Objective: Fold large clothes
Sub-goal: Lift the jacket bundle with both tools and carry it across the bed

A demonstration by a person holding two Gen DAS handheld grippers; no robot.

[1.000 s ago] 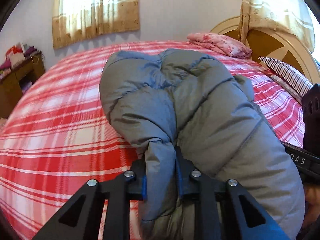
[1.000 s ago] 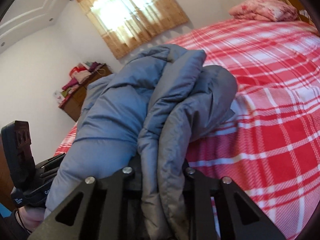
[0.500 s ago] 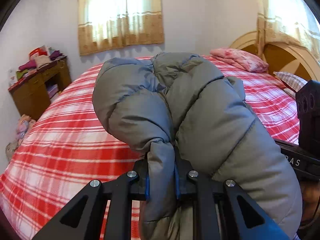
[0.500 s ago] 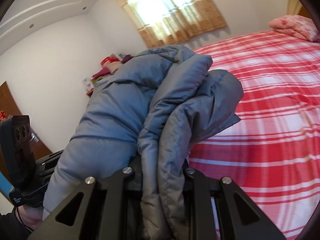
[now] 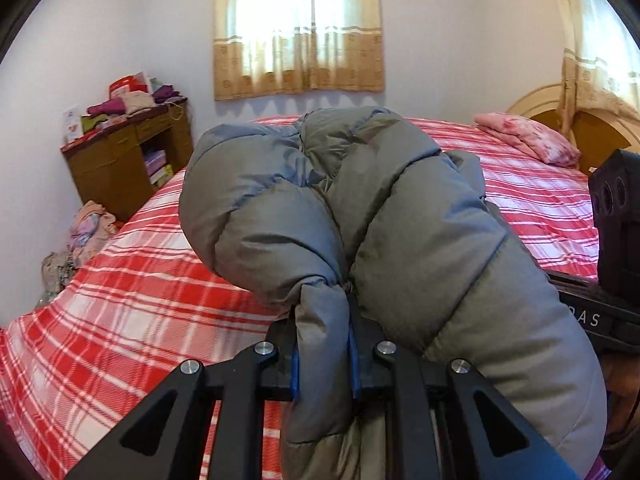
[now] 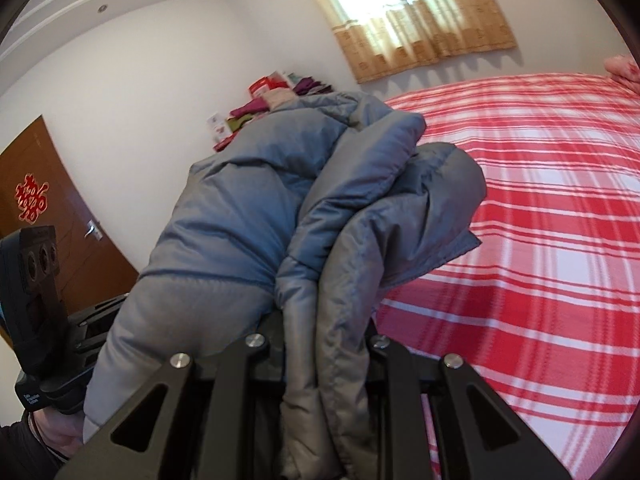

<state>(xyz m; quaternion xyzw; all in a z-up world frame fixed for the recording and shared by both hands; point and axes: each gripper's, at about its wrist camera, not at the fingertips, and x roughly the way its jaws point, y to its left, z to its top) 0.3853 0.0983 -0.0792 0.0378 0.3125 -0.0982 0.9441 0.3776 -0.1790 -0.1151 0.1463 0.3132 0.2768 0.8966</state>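
A grey padded jacket (image 5: pixel 400 216) hangs bunched between both grippers, lifted above the red plaid bed (image 5: pixel 132 304). My left gripper (image 5: pixel 323 356) is shut on a fold of the jacket's edge. My right gripper (image 6: pixel 326 360) is shut on a thicker bundle of the same jacket (image 6: pixel 256 208). The right gripper's body shows at the right edge of the left wrist view (image 5: pixel 616 240). The left gripper's body shows at the left edge of the right wrist view (image 6: pixel 36 280). The fingertips of both grippers are hidden by cloth.
A wooden cabinet (image 5: pixel 124 160) piled with clothes stands left of the bed, with a heap of clothes (image 5: pixel 86 228) on the floor beside it. A pink folded cloth (image 5: pixel 528 140) lies near the headboard (image 5: pixel 576 120). A brown door (image 6: pixel 44 184) is at left.
Both grippers have risen with the jacket, lifting it off the bed. The views have tilted up, showing more wall, window and cabinet.
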